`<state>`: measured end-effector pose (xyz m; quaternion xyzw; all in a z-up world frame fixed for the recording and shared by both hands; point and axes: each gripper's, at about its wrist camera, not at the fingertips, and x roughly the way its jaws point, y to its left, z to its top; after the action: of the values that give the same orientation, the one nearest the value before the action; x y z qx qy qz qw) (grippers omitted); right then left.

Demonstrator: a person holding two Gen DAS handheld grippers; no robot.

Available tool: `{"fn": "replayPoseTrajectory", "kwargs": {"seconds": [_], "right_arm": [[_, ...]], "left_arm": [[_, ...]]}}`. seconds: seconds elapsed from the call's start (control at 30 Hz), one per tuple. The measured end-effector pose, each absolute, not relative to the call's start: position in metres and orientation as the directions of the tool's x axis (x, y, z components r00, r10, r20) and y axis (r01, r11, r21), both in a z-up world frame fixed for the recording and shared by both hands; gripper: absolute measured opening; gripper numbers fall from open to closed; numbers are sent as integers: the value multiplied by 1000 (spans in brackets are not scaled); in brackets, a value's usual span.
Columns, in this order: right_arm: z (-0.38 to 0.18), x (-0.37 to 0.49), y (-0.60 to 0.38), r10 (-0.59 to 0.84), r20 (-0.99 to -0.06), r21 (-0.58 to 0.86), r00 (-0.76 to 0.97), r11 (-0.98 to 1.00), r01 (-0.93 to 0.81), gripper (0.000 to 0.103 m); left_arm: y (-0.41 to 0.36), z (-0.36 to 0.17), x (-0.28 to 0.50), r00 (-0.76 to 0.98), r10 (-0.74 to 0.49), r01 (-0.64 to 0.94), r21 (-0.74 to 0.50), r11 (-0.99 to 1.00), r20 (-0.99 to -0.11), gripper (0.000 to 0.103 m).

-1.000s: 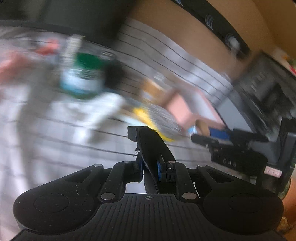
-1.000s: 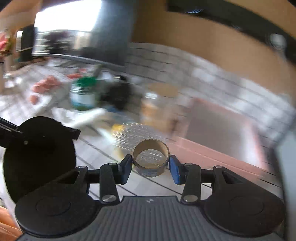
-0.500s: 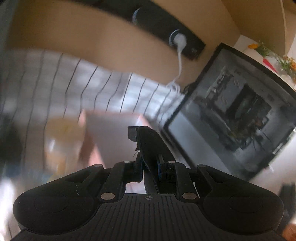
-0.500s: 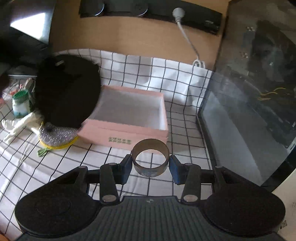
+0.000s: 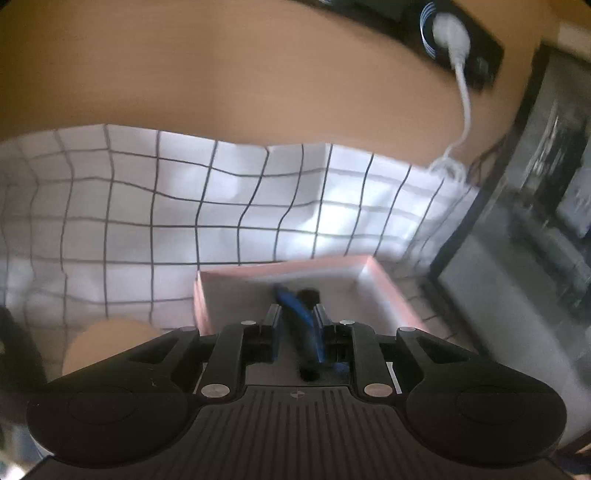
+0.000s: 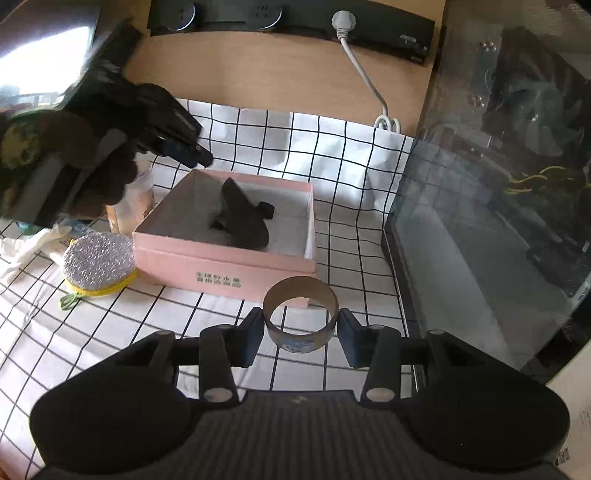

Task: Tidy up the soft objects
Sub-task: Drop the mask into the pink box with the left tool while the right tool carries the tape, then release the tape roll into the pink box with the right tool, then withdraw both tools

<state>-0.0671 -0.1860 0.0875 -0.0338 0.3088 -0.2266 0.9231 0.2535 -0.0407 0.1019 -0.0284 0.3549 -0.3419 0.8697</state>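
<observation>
Right wrist view, left edge: white glove (image 6: 27,245) crumpled on the checked cloth (image 6: 110,332) covering the bench, silver-and-yellow scrubber (image 6: 99,265) just beside it, touching the pink box (image 6: 221,266) at the lower left corner. Jar (image 6: 135,201) behind the scrubber, partly hidden by the left gripper (image 6: 192,155). Left gripper at upper left of frame, tips over the box's far left corner, nothing seen between the jaws here. Centre: dark soft thing (image 6: 243,218) lying inside the pink box, apart from the gripper. Lower centre: right gripper (image 6: 301,326) with jaws pinching a cardboard tape ring (image 6: 301,317), held above the cloth just in front of the box. Right side: glass tank (image 6: 498,192). Top: black power strip (image 6: 295,18) on the wood wall, white cable (image 6: 364,74) running down.

Left wrist view, blurred: left gripper (image 5: 297,325) jaws spread a little, not pressed together. Pink box (image 5: 384,284) below and ahead, dark-and-blue shape (image 5: 303,314) between the jaws, contact unclear. Jar lid (image 5: 107,343) lower left.
</observation>
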Motion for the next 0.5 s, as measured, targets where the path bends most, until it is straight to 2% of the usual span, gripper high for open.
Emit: {"fn": "replayPoseTrajectory", "kwargs": {"seconds": [0.2, 0.4, 0.43, 0.5], "right_arm": [[104, -26, -195, -385, -523, -188, 760, 922, 337, 43], [124, 54, -216, -327, -504, -147, 800, 945, 293, 43], [125, 68, -222, -311, -510, -130, 802, 950, 285, 44], [119, 96, -225, -302, -551, -132, 778, 952, 276, 54]], "left_arm": [[13, 131, 212, 544, -675, 574, -365, 733, -499, 20], [63, 130, 161, 548, -667, 549, -384, 742, -506, 20], [76, 125, 154, 553, -663, 535, -394, 747, -505, 20], [101, 115, 141, 576, -637, 494, -403, 771, -513, 20]]}}
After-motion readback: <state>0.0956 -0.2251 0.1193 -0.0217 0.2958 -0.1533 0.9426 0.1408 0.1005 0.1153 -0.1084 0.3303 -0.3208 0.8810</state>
